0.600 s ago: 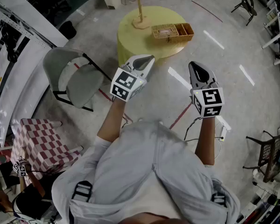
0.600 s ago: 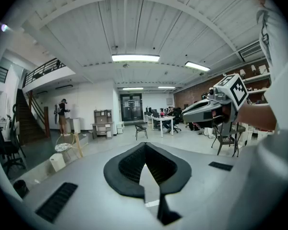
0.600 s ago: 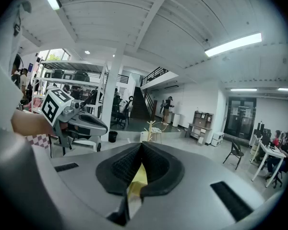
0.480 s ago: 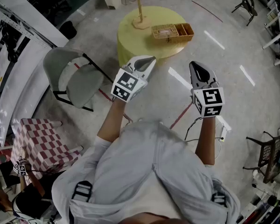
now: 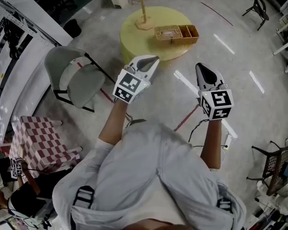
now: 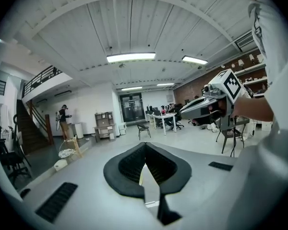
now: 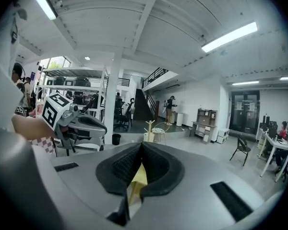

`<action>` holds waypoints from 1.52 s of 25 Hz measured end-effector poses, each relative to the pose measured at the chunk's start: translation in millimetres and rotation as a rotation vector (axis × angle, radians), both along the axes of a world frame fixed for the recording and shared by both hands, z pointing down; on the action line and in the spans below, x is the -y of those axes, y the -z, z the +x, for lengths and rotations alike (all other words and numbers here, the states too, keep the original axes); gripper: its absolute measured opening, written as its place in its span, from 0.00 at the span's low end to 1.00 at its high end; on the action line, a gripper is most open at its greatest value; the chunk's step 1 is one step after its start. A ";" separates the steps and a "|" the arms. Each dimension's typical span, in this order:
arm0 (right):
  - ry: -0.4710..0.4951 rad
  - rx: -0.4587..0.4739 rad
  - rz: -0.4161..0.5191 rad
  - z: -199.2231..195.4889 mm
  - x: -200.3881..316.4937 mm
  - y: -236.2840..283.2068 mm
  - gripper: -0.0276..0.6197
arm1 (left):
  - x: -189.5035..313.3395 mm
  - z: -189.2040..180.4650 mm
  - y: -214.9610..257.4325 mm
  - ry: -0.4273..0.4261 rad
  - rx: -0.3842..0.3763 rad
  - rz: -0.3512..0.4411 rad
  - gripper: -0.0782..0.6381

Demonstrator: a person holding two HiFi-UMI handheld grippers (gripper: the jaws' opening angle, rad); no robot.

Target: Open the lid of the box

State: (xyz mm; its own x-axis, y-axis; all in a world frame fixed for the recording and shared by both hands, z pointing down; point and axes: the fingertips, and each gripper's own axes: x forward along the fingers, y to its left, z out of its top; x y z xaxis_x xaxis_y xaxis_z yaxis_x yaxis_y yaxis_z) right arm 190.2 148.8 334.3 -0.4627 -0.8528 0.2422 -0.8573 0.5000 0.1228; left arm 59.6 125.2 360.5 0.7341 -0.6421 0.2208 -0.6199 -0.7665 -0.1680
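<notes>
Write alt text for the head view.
From above: a person holds the left gripper and right gripper, both shut, over grey floor, short of a round yellow table bearing a wicker box and wooden stand. A grey chair stands nearby.

Box (image 5: 176,33), at the right edge of the round surface (image 5: 137,35): too small in the head view to tell how its lid lies. In both gripper views it is only a distant speck (lid position not readable there either). On the left hand-held gripper (image 5: 155,59) and the right hand-held gripper (image 5: 199,66), the marker cube hides the hand behind it. The person's torso (image 5: 153,176) covers the floor beneath. The dark chair (image 5: 273,164) is cut off by the right picture edge.
</notes>
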 end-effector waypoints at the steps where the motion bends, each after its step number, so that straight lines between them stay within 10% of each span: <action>1: 0.009 0.006 -0.005 3.4 1.1 -2.2 0.08 | 0.8 1.0 -0.3 0.013 0.002 0.002 0.15; 21: 0.113 0.028 -0.034 -5.2 91.3 -29.9 0.08 | 96.8 -19.9 -26.5 0.141 0.000 -0.023 0.15; 38: -0.085 -0.034 -0.153 -51.1 287.0 -66.8 0.08 | 298.3 -66.7 -61.4 0.050 -0.005 -0.088 0.15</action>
State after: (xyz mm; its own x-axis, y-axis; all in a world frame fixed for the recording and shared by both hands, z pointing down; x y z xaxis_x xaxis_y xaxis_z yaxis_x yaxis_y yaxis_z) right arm 139.1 -138.1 401.1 -0.3800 -0.8402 0.3868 -0.8937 0.4413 0.0808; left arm -7.1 -173.0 422.0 0.7030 -0.6561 0.2743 -0.6584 -0.7463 -0.0978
